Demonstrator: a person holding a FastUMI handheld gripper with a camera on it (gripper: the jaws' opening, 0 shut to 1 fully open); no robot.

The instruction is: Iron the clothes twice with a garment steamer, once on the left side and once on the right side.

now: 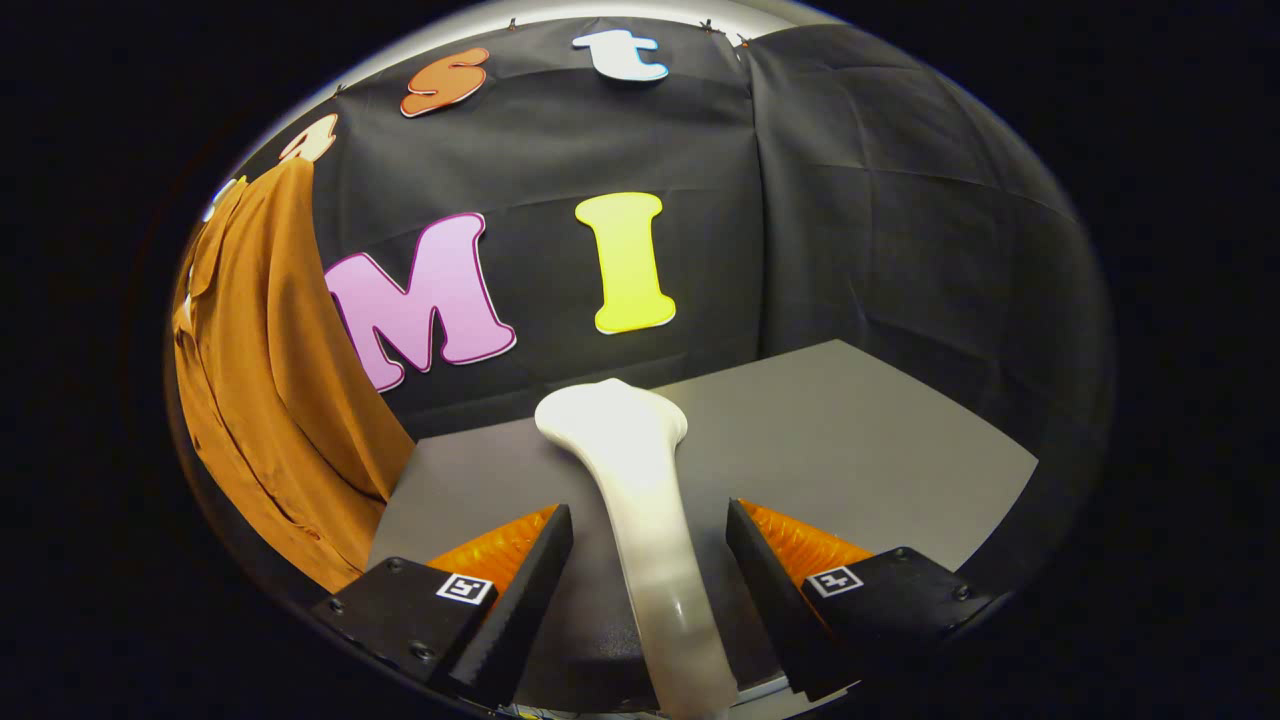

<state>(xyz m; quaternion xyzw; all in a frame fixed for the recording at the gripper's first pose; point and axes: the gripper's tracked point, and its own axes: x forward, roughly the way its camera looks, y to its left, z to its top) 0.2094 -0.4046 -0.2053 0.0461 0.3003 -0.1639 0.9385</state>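
One hanging garment [270, 380] is the biggest item: rust-brown, shirt-like, draped in long folds against the booth's black cloth wall [900, 220], off to the left and beyond the fingers, its lower hem dropping past the left edge of the surface [860, 450]. Button placket or seam line runs down its front; no brand tag or print readable on it. Surface is a flat grey slab, matte, its far corner reaching toward the wall, nothing else resting on the bare part. Garment steamer [640, 490]: glossy white, long handle running up between the fingers and flaring into a wider head just ahead of them, head lying over the middle of the surface and pointing at the wall, well apart from the garment. No logo or lettering visible on the steamer body. Hand-held gripper [650, 575]: fingers spread, one on each side of the steamer handle, visible gap on both sides, so not pinching it at this level; whether anything lower down touches the handle I can't tell. Each finger base carries a small square black-and-white fiducial marker, a coded pattern and not readable text. Ribbed panels sit behind the fingers on both sides. Steamer head is not in contact with the garment.
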